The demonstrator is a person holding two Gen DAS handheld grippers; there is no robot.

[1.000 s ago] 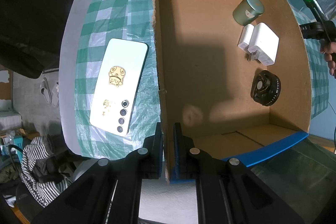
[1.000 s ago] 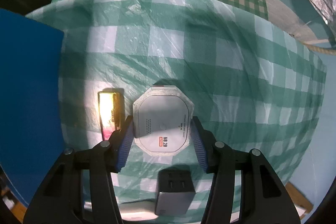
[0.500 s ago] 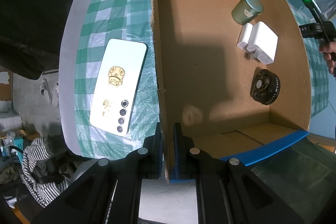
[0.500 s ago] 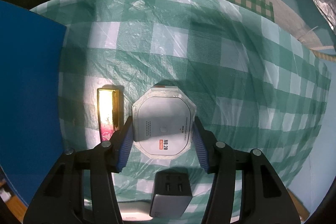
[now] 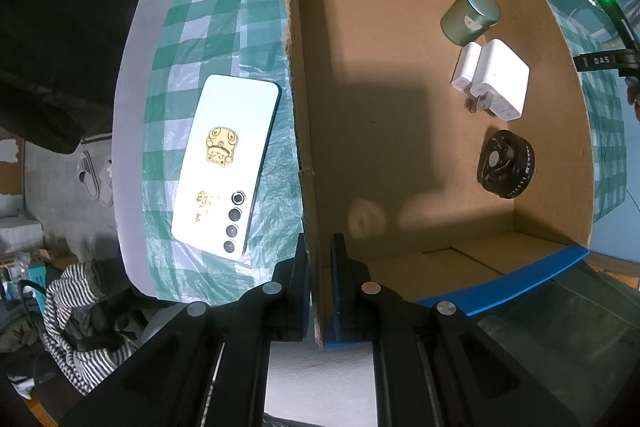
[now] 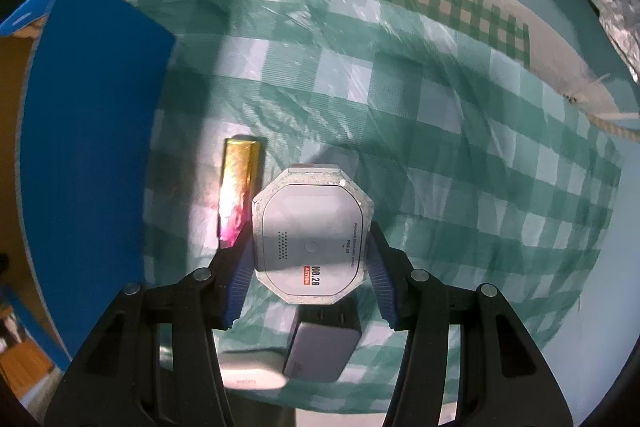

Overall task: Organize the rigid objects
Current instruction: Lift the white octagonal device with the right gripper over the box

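Cardboard box (image 5: 420,155) wall sits pinched between the closed jaws of the left hand-held gripper (image 5: 319,267), which steadies it; a phone (image 5: 226,163) lies on the checked surface (image 5: 192,39) to its left. Inside the box, ahead and to the right, rest a green tin (image 5: 471,14), white chargers (image 5: 494,79) and a black disc (image 5: 506,165). Right hand-held gripper (image 6: 308,255) clamps an octagonal grey device (image 6: 310,235), long axis pointing forward. The box's blue side (image 6: 92,131) stands left of it, so the carry likely goes leftward.
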